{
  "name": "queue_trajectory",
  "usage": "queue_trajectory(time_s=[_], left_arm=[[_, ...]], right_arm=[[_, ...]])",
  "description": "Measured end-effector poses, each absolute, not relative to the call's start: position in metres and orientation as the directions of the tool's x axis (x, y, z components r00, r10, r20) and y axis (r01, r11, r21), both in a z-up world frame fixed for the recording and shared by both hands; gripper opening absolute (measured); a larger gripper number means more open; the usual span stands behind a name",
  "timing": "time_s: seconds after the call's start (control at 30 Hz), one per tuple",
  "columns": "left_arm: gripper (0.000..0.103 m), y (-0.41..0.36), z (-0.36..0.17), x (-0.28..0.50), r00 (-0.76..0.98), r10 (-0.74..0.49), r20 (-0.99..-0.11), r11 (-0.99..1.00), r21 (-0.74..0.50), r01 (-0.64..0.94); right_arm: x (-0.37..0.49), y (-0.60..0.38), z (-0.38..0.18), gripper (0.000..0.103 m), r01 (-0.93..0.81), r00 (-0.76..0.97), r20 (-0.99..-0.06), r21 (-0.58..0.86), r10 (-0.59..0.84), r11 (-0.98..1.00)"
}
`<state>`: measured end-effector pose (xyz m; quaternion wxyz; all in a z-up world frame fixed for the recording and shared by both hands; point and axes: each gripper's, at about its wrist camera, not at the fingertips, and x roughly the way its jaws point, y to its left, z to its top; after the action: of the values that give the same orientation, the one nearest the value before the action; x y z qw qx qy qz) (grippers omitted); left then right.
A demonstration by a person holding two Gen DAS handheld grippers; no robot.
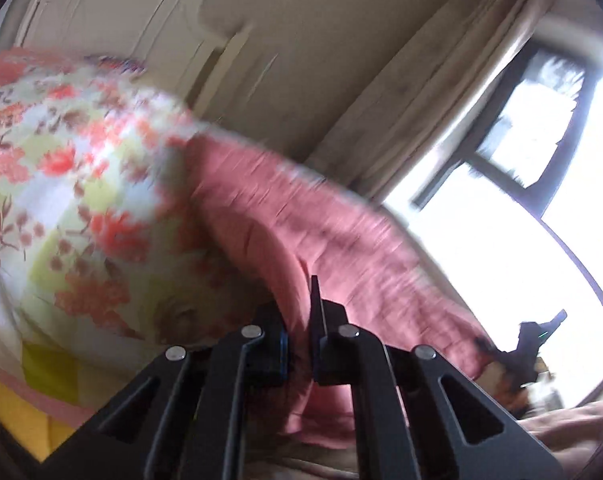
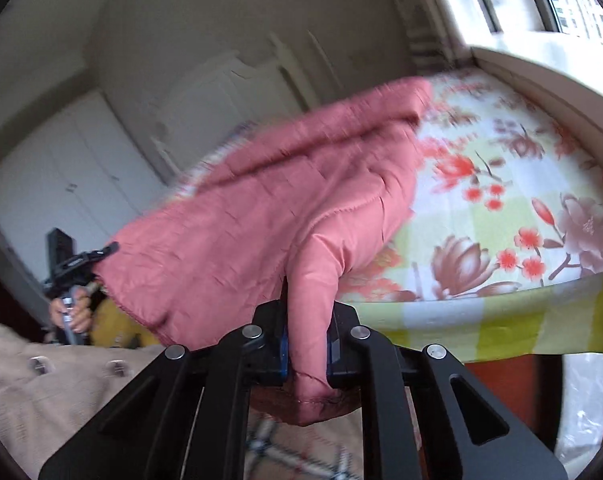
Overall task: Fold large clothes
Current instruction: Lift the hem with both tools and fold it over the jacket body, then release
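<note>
A large pink quilted garment hangs stretched between both grippers above a bed with a floral sheet. My right gripper is shut on a bunched fold of the garment's hem. My left gripper is shut on another edge of the pink garment, with cloth pinched between its pads. In the right wrist view the left gripper shows at the garment's far left corner, held by a hand. The right gripper appears small at the right of the left wrist view. Both views are blurred.
The floral sheet covers the bed, whose yellow-green edge runs close to my right gripper. A bright window with a curtain lies beyond. White wardrobe doors stand at the left. A beige coat fills the lower left.
</note>
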<state>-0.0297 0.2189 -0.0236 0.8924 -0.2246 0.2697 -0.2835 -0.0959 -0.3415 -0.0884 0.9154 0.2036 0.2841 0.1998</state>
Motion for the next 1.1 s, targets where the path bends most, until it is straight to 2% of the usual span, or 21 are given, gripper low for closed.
queue_trajectory(time_s=[0.2, 0.23, 0.37, 0.43, 0.53, 0.67, 0.73, 0.8, 0.83, 0.87, 0.9, 0.93, 0.97, 1.0, 1.03, 1.07, 1.1], left_arm=[[0.007, 0.247, 0.027, -0.064, 0.706, -0.704, -0.079, 0.585, -0.628, 0.513], [0.007, 0.251, 0.035, -0.059, 0.716, -0.697, -0.047, 0.574, -0.635, 0.517], [0.007, 0.261, 0.057, -0.006, 0.754, -0.656, -0.036, 0.566, -0.684, 0.460], [0.007, 0.261, 0.063, 0.037, 0.758, -0.648, -0.072, 0.566, -0.712, 0.416], [0.007, 0.254, 0.056, 0.121, 0.765, -0.619, -0.178, 0.580, -0.761, 0.292], [0.009, 0.236, 0.022, 0.218, 0.760, -0.545, -0.355, 0.650, -0.751, 0.116], [0.015, 0.229, -0.007, 0.255, 0.739, -0.510, -0.440, 0.677, -0.735, 0.030], [0.034, 0.224, -0.043, 0.293, 0.684, -0.505, -0.527, 0.682, -0.729, -0.060], [0.038, 0.225, -0.058, 0.301, 0.659, -0.514, -0.549, 0.674, -0.734, -0.086], [0.042, 0.228, -0.072, 0.309, 0.640, -0.524, -0.561, 0.656, -0.745, -0.116], [0.045, 0.232, -0.079, 0.311, 0.640, -0.534, -0.553, 0.632, -0.763, -0.132], [0.049, 0.239, -0.082, 0.310, 0.654, -0.550, -0.520, 0.599, -0.791, -0.126], [0.063, 0.245, -0.079, 0.307, 0.671, -0.552, -0.494, 0.583, -0.805, -0.113], [0.086, 0.254, -0.071, 0.300, 0.709, -0.501, -0.496, 0.610, -0.784, -0.117], [0.093, 0.259, -0.064, 0.294, 0.740, -0.443, -0.507, 0.643, -0.754, -0.132], [0.095, 0.265, -0.055, 0.287, 0.774, -0.380, -0.507, 0.680, -0.720, -0.138], [0.095, 0.270, -0.047, 0.282, 0.791, -0.345, -0.505, 0.714, -0.688, -0.128]], right_arm=[[-0.155, -0.341, -0.010, 0.012, -0.383, 0.843, -0.186, 0.453, 0.506, 0.805], [-0.155, -0.340, 0.001, 0.012, -0.383, 0.854, -0.168, 0.440, 0.493, 0.813], [-0.123, -0.341, 0.044, 0.012, -0.330, 0.892, -0.148, 0.434, 0.428, 0.838], [-0.089, -0.345, 0.059, 0.012, -0.291, 0.904, -0.168, 0.433, 0.393, 0.853], [-0.006, -0.353, 0.069, 0.012, -0.189, 0.904, -0.267, 0.451, 0.333, 0.873], [0.100, -0.365, 0.047, 0.012, -0.039, 0.874, -0.399, 0.512, 0.277, 0.858], [0.142, -0.370, 0.023, 0.013, 0.039, 0.850, -0.463, 0.533, 0.253, 0.845], [0.188, -0.378, -0.013, 0.015, 0.107, 0.797, -0.542, 0.561, 0.267, 0.821], [0.199, -0.380, -0.027, 0.016, 0.133, 0.779, -0.567, 0.567, 0.268, 0.813], [0.213, -0.387, -0.049, 0.022, 0.170, 0.748, -0.598, 0.593, 0.289, 0.787], [0.222, -0.392, -0.066, 0.032, 0.195, 0.719, -0.615, 0.624, 0.322, 0.757], [0.225, -0.397, -0.078, 0.036, 0.208, 0.705, -0.614, 0.657, 0.354, 0.725], [0.220, -0.401, -0.082, 0.040, 0.187, 0.718, -0.581, 0.690, 0.382, 0.699], [0.215, -0.404, -0.082, 0.052, 0.152, 0.733, -0.544, 0.715, 0.407, 0.683], [0.210, -0.407, -0.079, 0.062, 0.120, 0.744, -0.516, 0.729, 0.425, 0.674], [0.202, -0.412, -0.073, 0.089, 0.086, 0.763, -0.481, 0.738, 0.432, 0.670], [0.192, -0.418, -0.066, 0.099, 0.082, 0.794, -0.461, 0.727, 0.396, 0.682]])
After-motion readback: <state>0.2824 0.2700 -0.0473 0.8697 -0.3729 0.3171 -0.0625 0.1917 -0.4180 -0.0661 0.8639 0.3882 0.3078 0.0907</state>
